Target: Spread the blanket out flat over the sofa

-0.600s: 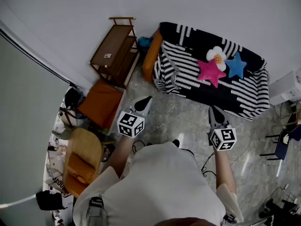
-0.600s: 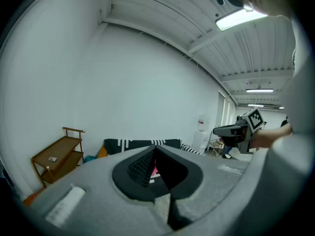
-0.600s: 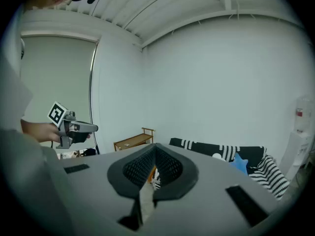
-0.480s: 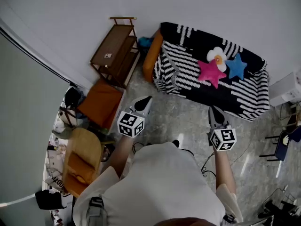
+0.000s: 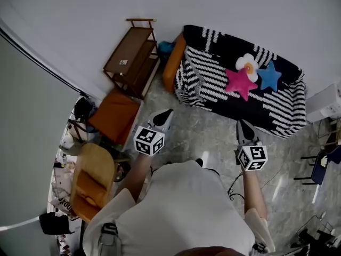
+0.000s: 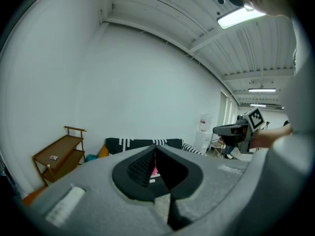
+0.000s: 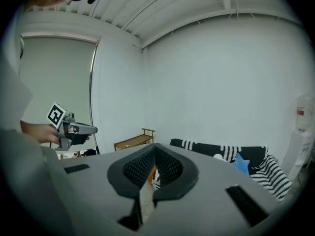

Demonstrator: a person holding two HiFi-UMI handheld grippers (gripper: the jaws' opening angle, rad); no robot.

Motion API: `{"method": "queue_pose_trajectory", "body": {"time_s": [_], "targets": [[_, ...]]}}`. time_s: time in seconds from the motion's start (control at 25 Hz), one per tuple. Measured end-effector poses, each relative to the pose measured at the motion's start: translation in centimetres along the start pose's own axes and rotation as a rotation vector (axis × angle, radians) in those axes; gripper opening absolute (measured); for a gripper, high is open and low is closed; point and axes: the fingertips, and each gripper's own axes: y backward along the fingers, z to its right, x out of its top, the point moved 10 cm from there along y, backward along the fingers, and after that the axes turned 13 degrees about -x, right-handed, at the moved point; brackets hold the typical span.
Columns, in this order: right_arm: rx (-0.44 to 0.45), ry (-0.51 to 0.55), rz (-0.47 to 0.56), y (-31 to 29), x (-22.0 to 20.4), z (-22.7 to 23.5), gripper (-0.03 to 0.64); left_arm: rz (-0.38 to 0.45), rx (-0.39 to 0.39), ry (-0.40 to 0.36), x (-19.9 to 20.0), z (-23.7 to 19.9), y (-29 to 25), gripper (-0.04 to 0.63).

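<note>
**A:** Where is the blanket (image 5: 209, 74)?

**B:** Already draped over the sofa (image 5: 266, 108), at about 1 o'clock from the person. It covers the back, the seat and the front down to the floor (image 5: 213, 135). That fits a finished spread, or one waiting for a last smoothing. I can't say which.

**A:** What is the biggest risk?

**B:** The 9 o'clock end of the sofa. The stripes there ridge up in a fold, beside an orange end piece (image 5: 172, 63) that shows uncovered. I can't tell if it's an arm or a cushion. A tug from one side only would probably skew the whole cloth and bare more of that end.

**A:** And the wooden shelf (image 5: 130, 55)?

**B:** It stands near that end, at 11 o'clock from the person. A wide sweep with cloth in hand could catch it.

**A:** The cushions?

**B:** The pink star (image 5: 240, 82), the blue star (image 5: 269, 76) and the white flower (image 5: 246, 63) all lie on top of the blanket. Any pull on the cloth would likely drag or tip them off.

**A:** What about the tools?

**B:** The left gripper (image 5: 166, 112) and the right gripper (image 5: 241, 124) both hang over the floor, well apart from the sofa. Each one's fingers are clenched together on nothing. Pushed into the fabric like that, they'd shove it into wrinkles rather than take hold.
</note>
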Motion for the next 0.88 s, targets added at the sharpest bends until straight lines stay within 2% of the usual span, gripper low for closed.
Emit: {"method": "queue_pose_trajectory", "body": {"time_s": [0.36,0.52,0.88], "targets": [[0.044,-0.008,-0.005,-0.4,-0.8,1.5,0.003,0.014,0.045,0.016,-0.4,1.1,-0.9,0.021],[0.063,-0.006,-0.013,-0.6,-1.1,3.1,0.003,0.012,0.068,0.029,-0.5,2.0,-2.0,0.085],[0.103,-0.001,-0.024,-1.6,-1.7,5.7,0.004,0.019,0.098,0.053,-1.2,3.7,-3.8,0.138]]}}
